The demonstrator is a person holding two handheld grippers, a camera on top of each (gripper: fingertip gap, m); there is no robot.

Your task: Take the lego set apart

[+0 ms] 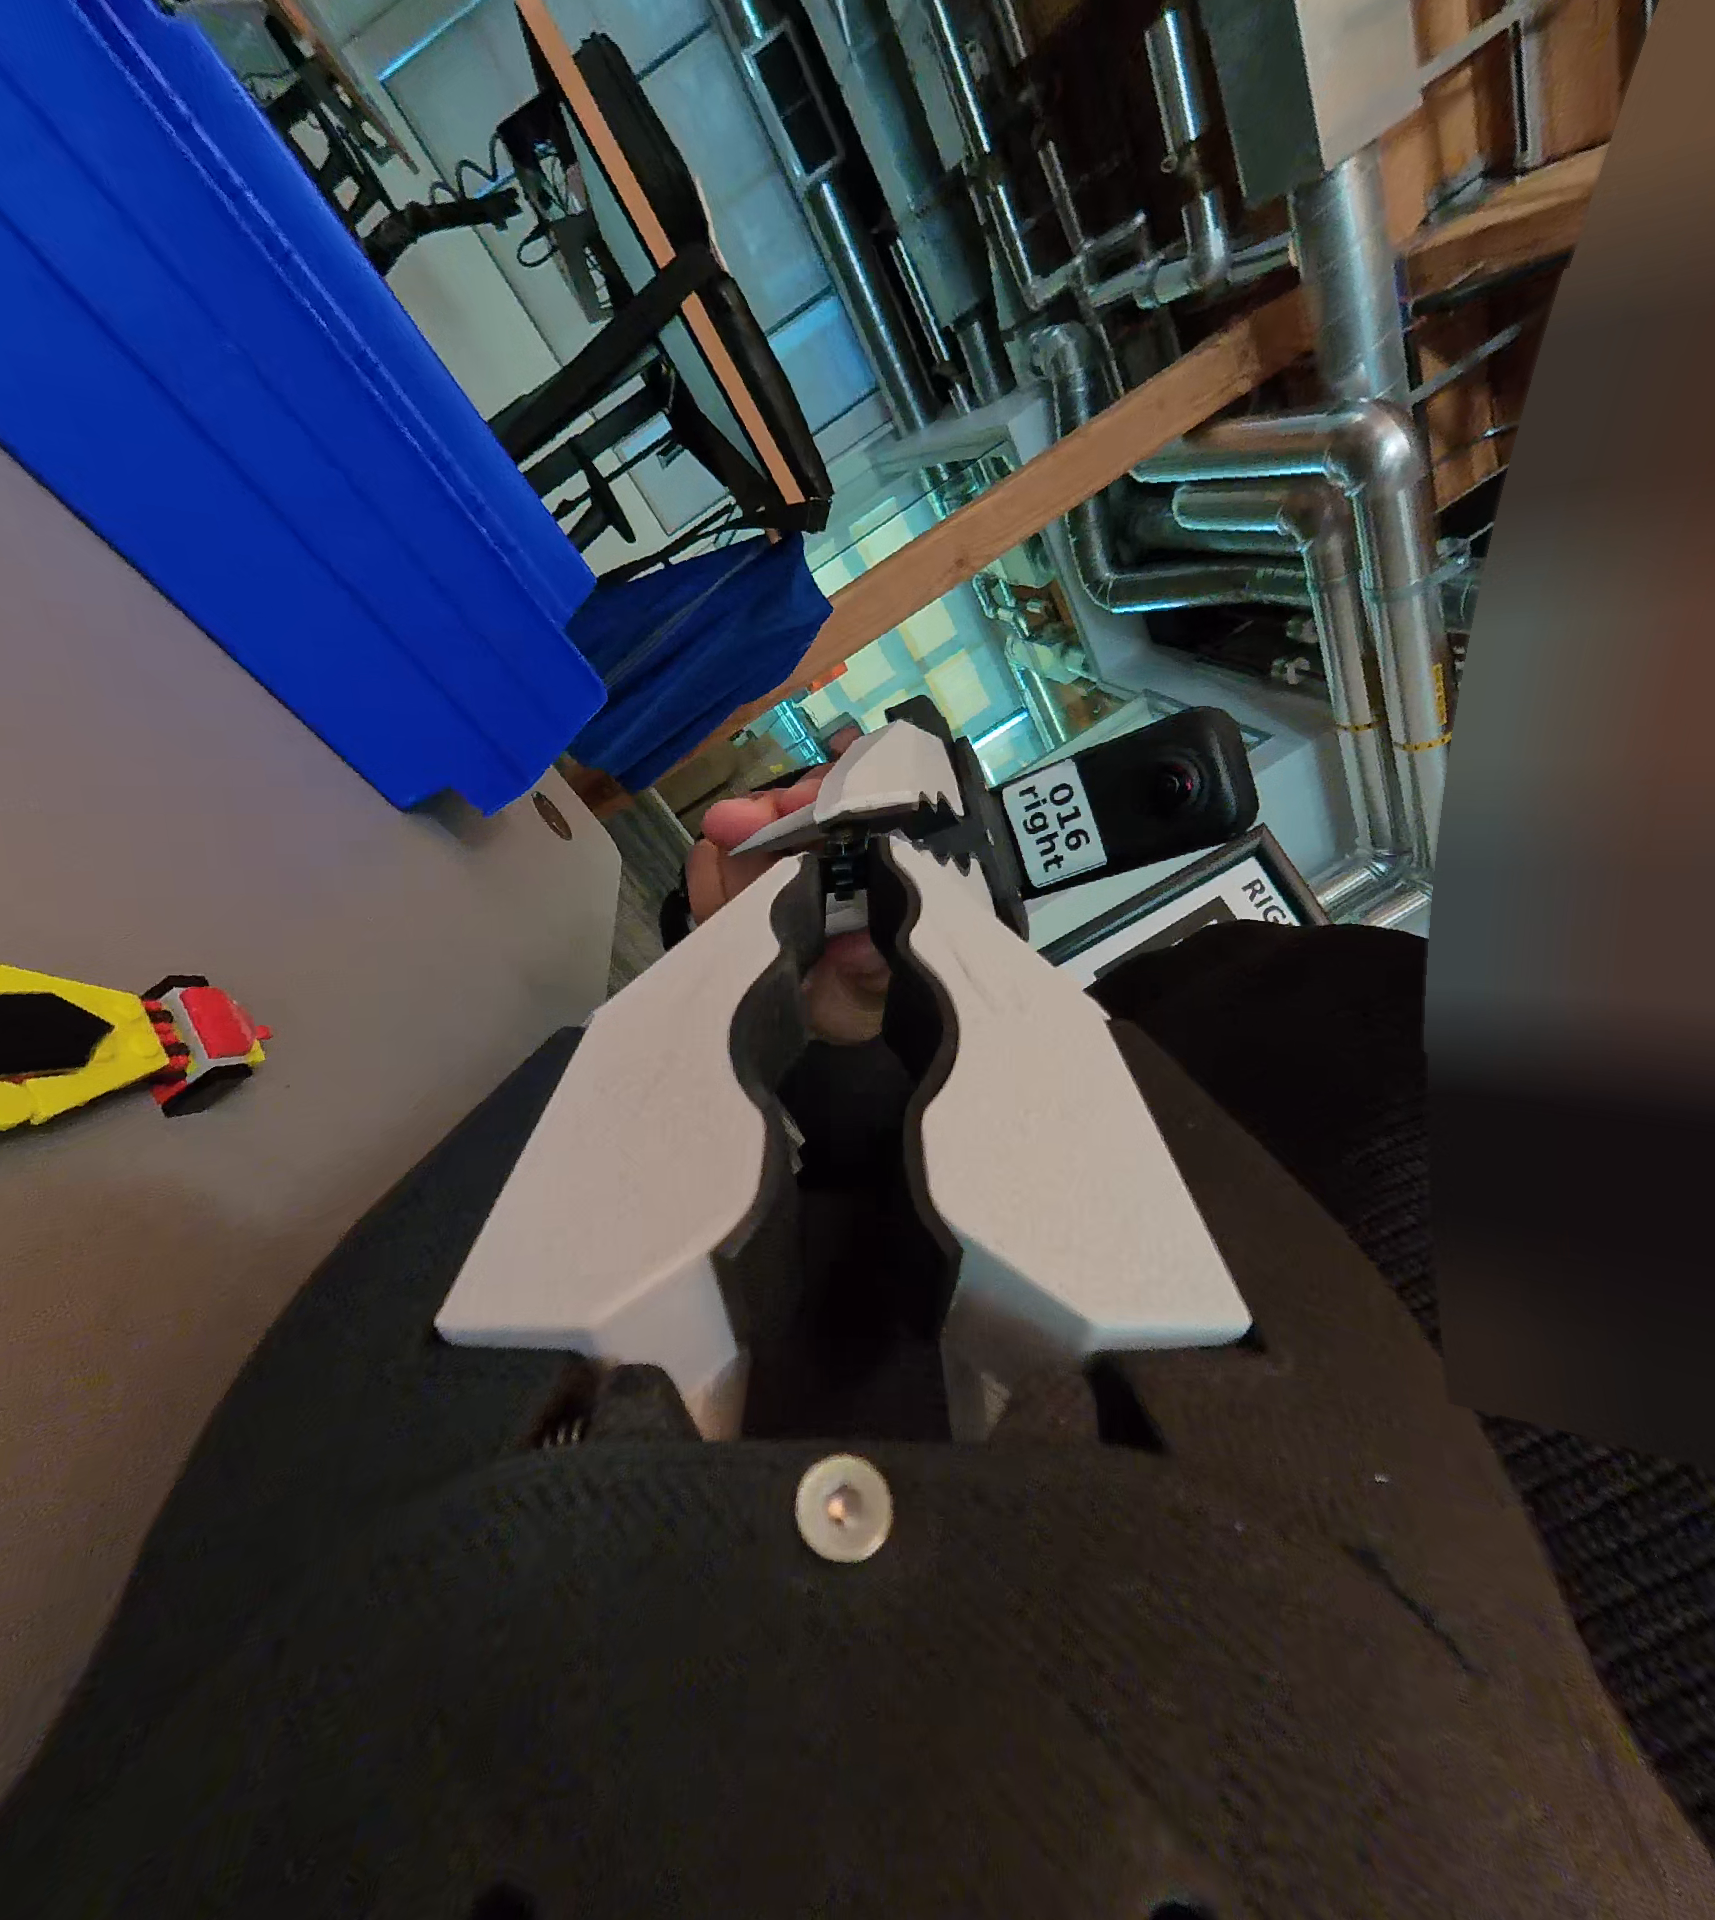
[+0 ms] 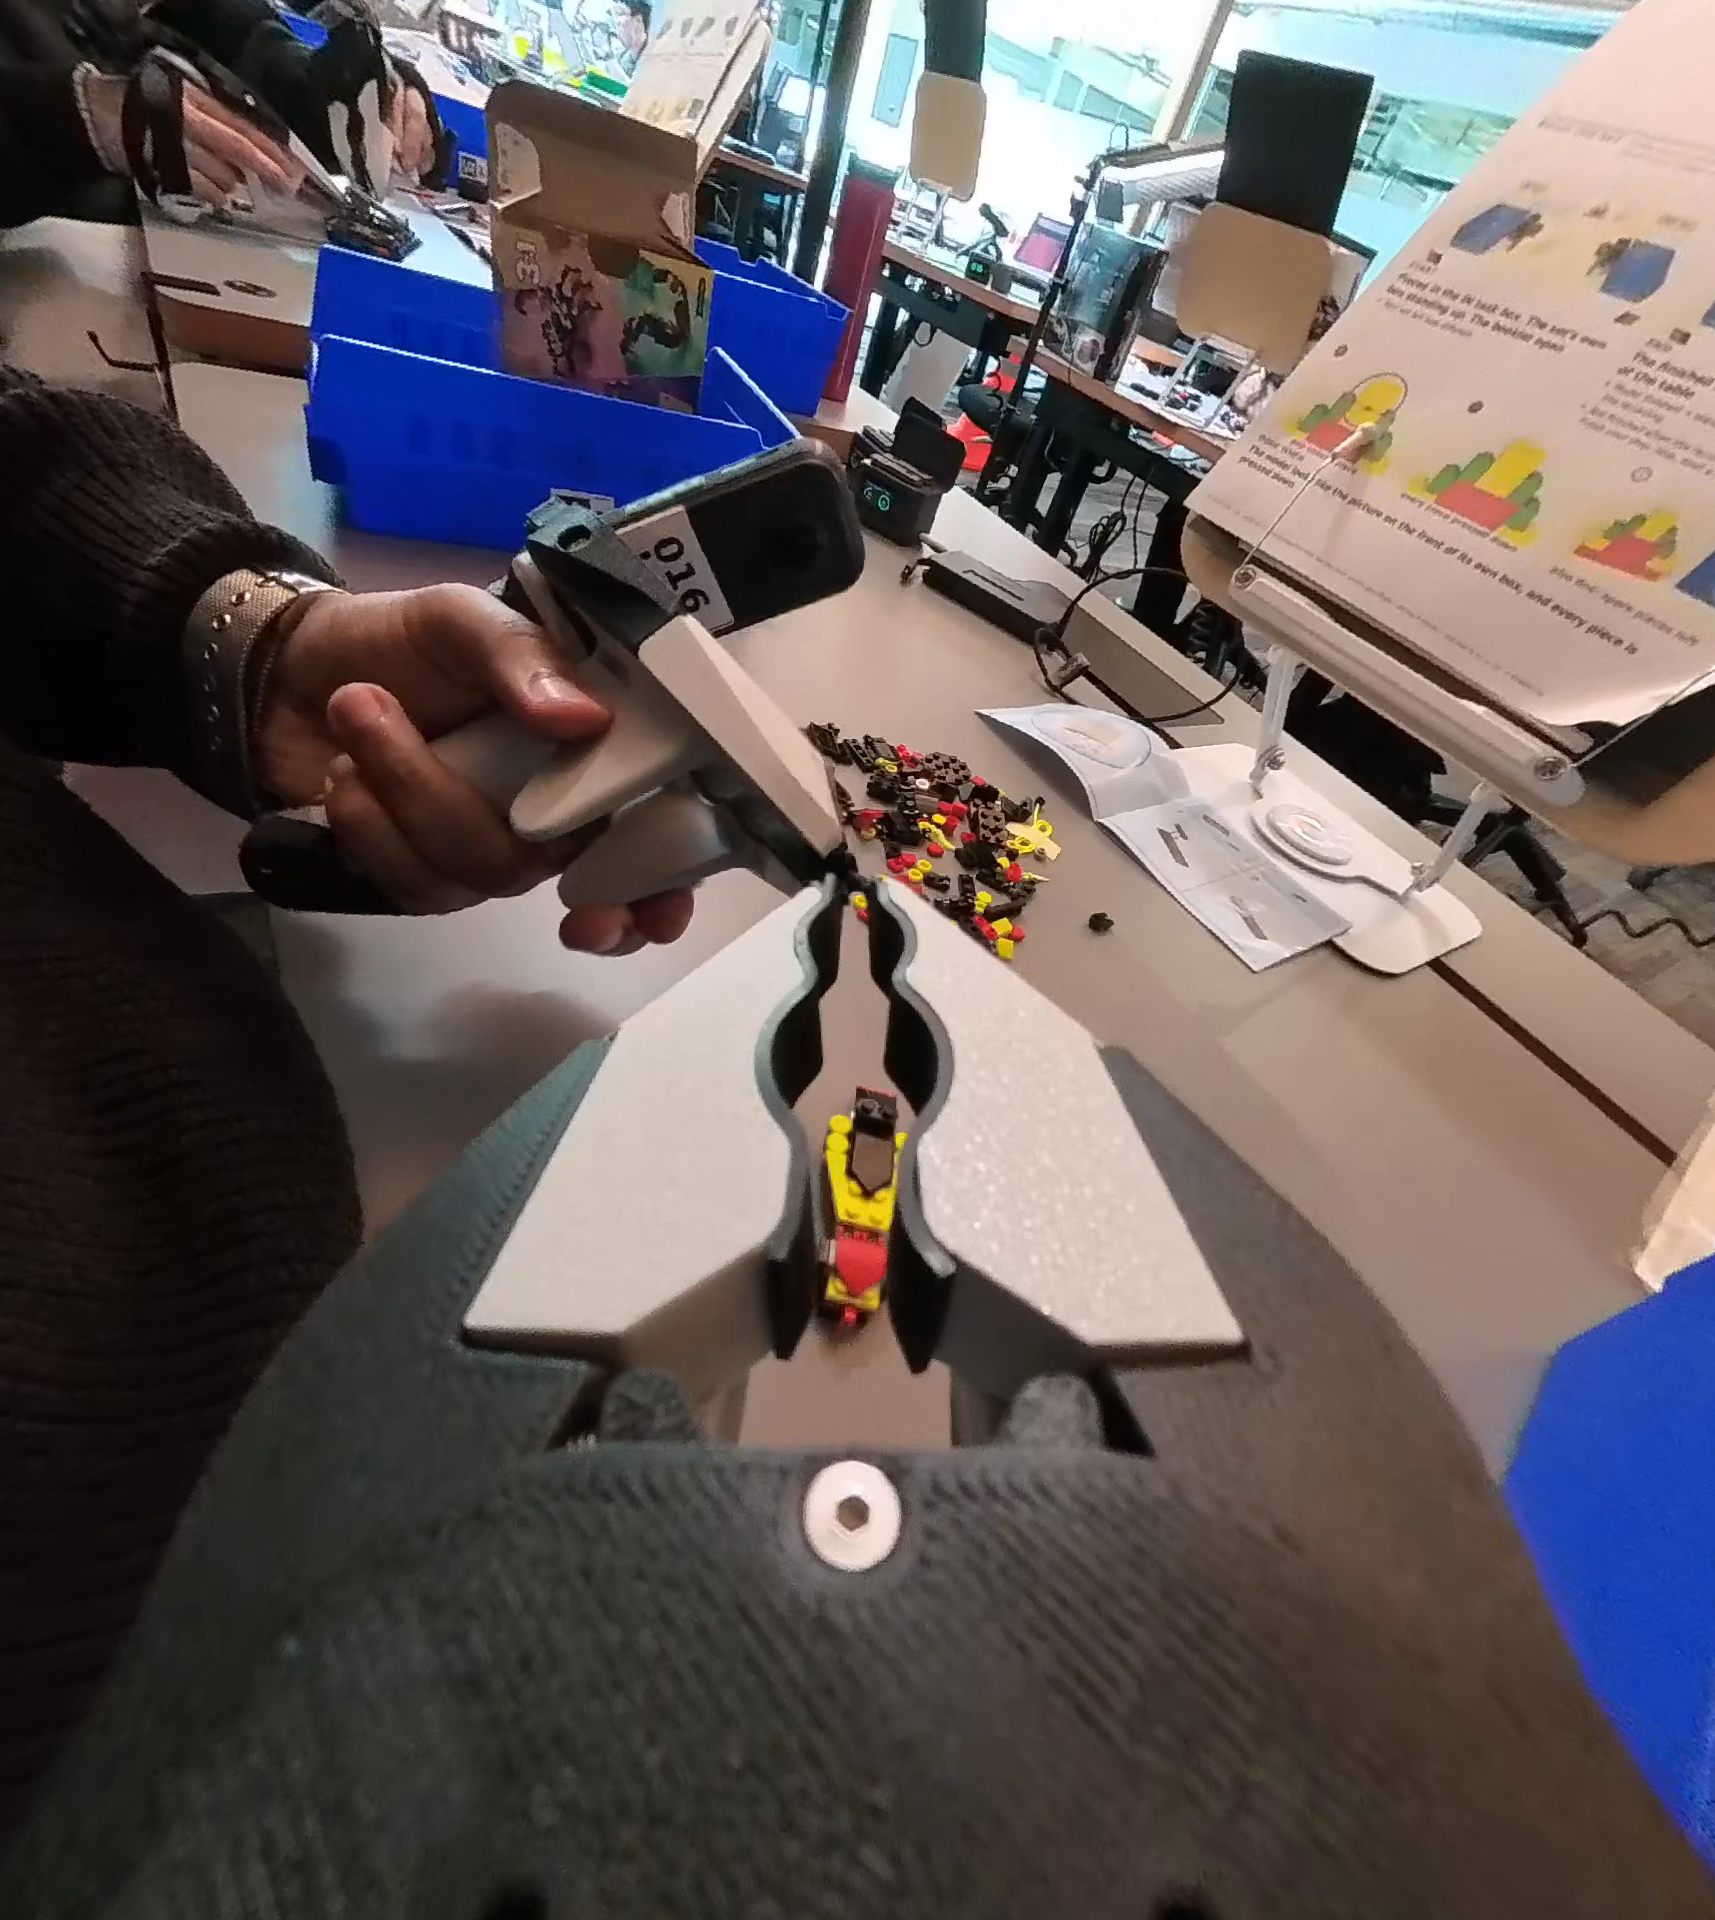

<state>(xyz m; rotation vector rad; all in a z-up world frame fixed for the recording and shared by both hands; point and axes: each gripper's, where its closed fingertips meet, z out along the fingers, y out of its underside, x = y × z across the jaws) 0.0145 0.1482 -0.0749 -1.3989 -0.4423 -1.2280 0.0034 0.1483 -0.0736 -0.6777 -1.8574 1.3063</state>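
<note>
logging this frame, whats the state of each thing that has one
left gripper: shut on a small black lego piece
right gripper: shut on the same piece, tip to tip
yellow, black and red lego model: part-built, lying flat on the table
loose lego pieces: heaped
cardboard set box: open, upright in a blue plastic bin
instruction booklet: open, flat

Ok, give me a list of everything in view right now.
Lego model: one, yellow, red and black, lying on the table.
Loose pieces: one pile, black, red, yellow, mid-table.
Booklet: one, pale blue, right of the pile.
Bins: at least three, blue, two far left, one near right.
Cardboard box: one, open, in a far bin.
Sheet stand: one, white, far right.
Small piece: one, black, pinched by both grippers.
Left gripper: grey, shut, held in a hand.
Right gripper: grey, shut.
</note>
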